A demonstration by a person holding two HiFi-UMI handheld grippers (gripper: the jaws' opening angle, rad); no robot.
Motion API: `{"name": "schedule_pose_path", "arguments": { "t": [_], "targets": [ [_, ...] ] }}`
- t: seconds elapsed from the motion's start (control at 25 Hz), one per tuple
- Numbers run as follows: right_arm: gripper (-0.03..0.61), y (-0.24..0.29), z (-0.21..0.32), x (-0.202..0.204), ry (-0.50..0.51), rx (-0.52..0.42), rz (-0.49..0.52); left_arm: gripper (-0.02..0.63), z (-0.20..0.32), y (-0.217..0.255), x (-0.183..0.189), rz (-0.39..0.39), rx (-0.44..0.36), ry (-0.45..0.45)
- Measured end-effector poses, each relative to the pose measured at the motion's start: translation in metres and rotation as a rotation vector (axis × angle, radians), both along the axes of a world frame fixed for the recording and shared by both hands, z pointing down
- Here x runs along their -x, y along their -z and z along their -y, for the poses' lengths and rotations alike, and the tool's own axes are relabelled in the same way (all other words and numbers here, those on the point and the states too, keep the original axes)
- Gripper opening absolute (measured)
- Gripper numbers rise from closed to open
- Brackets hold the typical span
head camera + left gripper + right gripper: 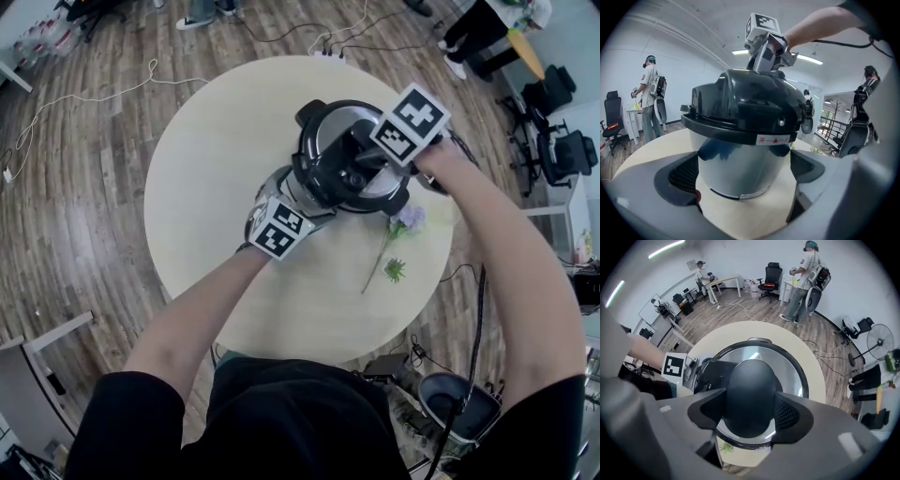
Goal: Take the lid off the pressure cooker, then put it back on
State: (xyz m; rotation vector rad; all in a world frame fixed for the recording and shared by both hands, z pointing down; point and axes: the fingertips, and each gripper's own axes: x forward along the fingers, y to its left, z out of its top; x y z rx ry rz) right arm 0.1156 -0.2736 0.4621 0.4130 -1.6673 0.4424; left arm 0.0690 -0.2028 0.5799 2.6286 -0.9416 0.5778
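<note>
Pressure cooker [323, 141] upright on a round pale desk [206, 169], toward the far right part of it, with the black lid [740, 103] seated on the shiny steel body [740, 164]. On the lid's rim, a small white label [773, 139] with red marks, facing the left gripper view. On top of the lid, a rounded black knob [751, 390], clamped from both sides by the jaws of the right gripper [751, 404], pointing straight down from above. Lower down, the jaws of the left gripper [745, 176] spread wide and pressed against the two sides of the steel body, coming in from the near left, tilted a little downward. Just beside the cooker on the near right, a purple flower [410, 218] on a long stem lying flat on the desk, with a small green sprig [395, 270] near it. Around the desk, wooden floor [66, 216] with loose cables [94, 89]. Farther off, a person [649, 93] standing by a small table [633, 115], an office chair [611, 117] close by.
</note>
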Motion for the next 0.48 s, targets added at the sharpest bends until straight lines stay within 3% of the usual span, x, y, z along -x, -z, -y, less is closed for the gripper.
{"name": "schedule_pose_path", "arguments": {
  "t": [0.24,0.4,0.48],
  "targets": [
    [0.299,-0.001,0.000,0.000,0.000,-0.011,0.021,0.588,0.000,-0.002,0.000,0.006,-0.006,-0.006],
    [0.298,0.002,0.002,-0.002,-0.085,-0.068,0.108,0.564,-0.001,0.007,0.006,0.002,0.032,-0.005],
    [0.298,0.004,0.001,-0.006,-0.158,-0.116,0.140,0.513,-0.006,0.014,0.014,-0.013,0.051,-0.003]
  ]
}}
